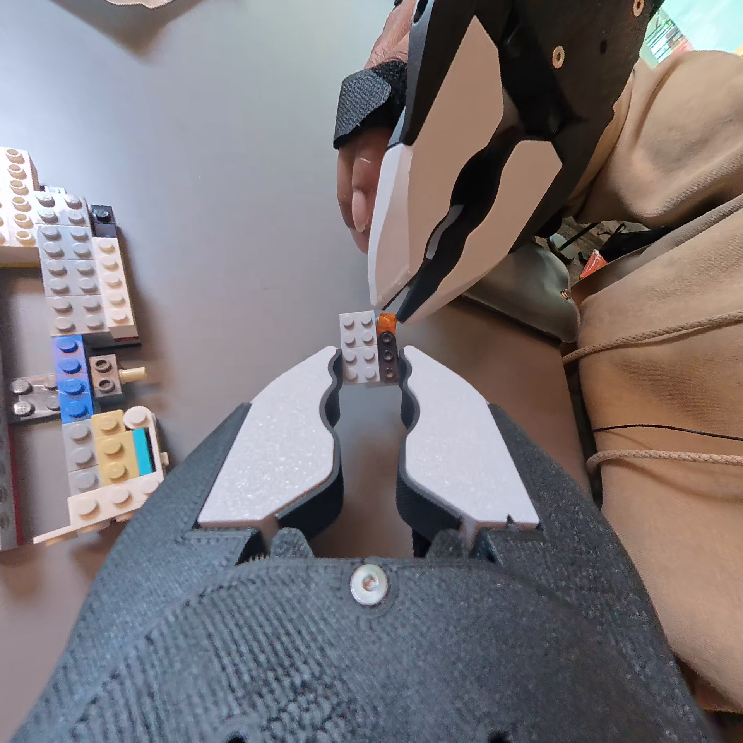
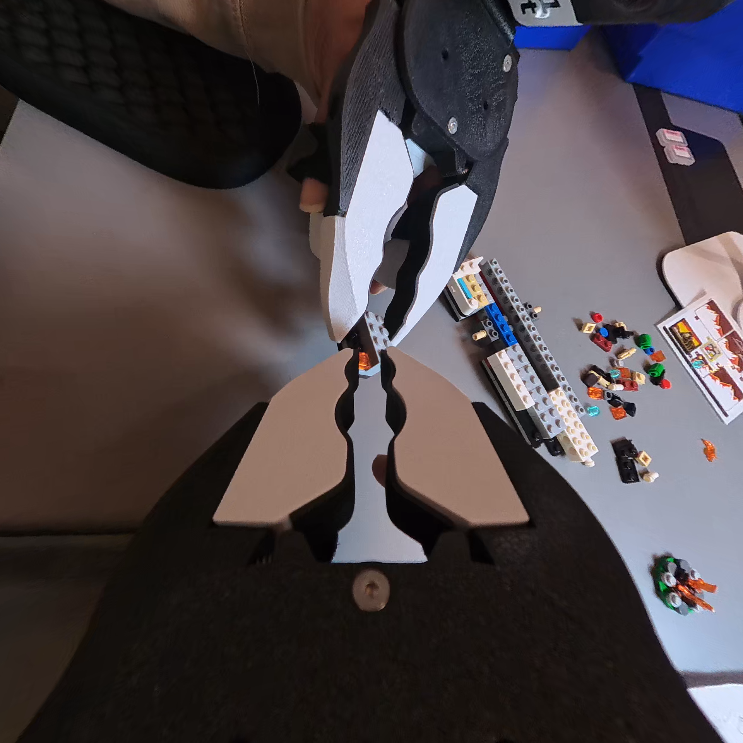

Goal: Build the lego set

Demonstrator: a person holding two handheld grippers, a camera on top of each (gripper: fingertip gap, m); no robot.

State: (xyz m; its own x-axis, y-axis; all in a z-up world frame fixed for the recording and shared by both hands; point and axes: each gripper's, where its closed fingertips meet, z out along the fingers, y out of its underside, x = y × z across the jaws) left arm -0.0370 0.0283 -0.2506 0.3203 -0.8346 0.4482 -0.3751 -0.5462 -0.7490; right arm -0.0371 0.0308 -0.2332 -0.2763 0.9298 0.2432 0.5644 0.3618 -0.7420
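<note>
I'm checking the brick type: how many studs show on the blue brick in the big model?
4, in one row on the blue brick: far-end stud, two middle studs, near-end stud. None seems hidden.

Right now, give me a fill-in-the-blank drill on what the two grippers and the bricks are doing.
1. The left gripper is shut on a small grey and ____ brick assembly.
2. The right gripper pinches a transparent ____ tile.
3. The long partly built model lies on the ____.
4. Both grippers meet ____ the table, not on it.

Missing words: black; orange; table; above
</note>
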